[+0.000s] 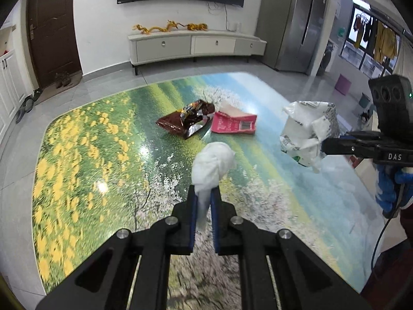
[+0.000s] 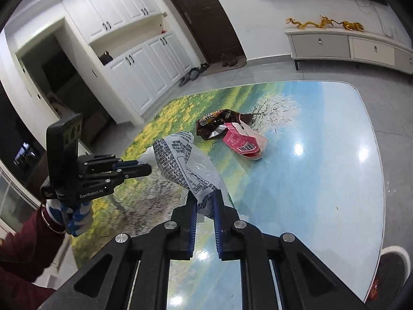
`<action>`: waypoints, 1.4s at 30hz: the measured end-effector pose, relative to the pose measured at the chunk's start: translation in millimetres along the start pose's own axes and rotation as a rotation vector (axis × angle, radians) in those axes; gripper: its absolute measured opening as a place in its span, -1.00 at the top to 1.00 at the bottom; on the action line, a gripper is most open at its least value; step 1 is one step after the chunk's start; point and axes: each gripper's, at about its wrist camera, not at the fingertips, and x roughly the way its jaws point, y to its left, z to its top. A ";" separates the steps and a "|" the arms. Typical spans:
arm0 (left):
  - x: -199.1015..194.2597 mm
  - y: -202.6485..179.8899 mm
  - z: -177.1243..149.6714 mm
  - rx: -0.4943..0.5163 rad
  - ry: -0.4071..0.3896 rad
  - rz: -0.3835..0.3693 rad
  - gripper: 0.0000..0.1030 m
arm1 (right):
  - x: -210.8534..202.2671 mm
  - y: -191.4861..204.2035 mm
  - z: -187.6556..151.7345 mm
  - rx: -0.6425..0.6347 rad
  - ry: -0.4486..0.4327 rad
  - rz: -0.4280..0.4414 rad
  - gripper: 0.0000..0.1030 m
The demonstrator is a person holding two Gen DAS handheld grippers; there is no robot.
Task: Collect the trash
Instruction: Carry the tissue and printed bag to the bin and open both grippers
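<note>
My left gripper (image 1: 204, 193) is shut on a crumpled white tissue (image 1: 213, 164), held up over the table with the landscape print (image 1: 85, 142). My right gripper (image 2: 205, 196) is shut on a white plastic bag with black print (image 2: 180, 159), also lifted off the table. Each view shows the other gripper: the right gripper (image 1: 324, 146) holds the bag (image 1: 306, 129), and the left gripper (image 2: 147, 169) holds the tissue (image 2: 148, 155). A brown snack wrapper (image 1: 187, 118) (image 2: 214, 126) and a pink packet (image 1: 233, 125) (image 2: 244, 143) lie side by side mid-table, beyond both grippers.
A grey tiled floor surrounds the table. A low TV cabinet (image 1: 196, 45) stands against the far wall, a steel fridge (image 1: 296, 25) to its right, a brown door (image 2: 204, 13) and white cupboards (image 2: 134, 59) on the other side. A person's shoe (image 2: 395, 263) is beside the table's corner.
</note>
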 end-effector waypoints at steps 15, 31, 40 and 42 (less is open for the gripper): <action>-58.3 -56.3 16.0 0.028 -0.110 -0.010 0.83 | -100.3 -1.4 -16.4 0.058 -0.208 -0.037 0.79; 19.1 -207.5 69.2 0.194 -0.006 -0.191 0.82 | -209.0 -96.5 -74.1 0.288 -0.373 -0.334 0.79; 91.7 -305.6 89.7 0.288 0.121 -0.279 0.82 | -233.4 -160.1 -121.3 0.478 -0.344 -0.466 0.79; 108.6 -319.2 93.2 0.276 0.155 -0.292 0.82 | -234.4 -170.6 -127.1 0.502 -0.329 -0.488 0.79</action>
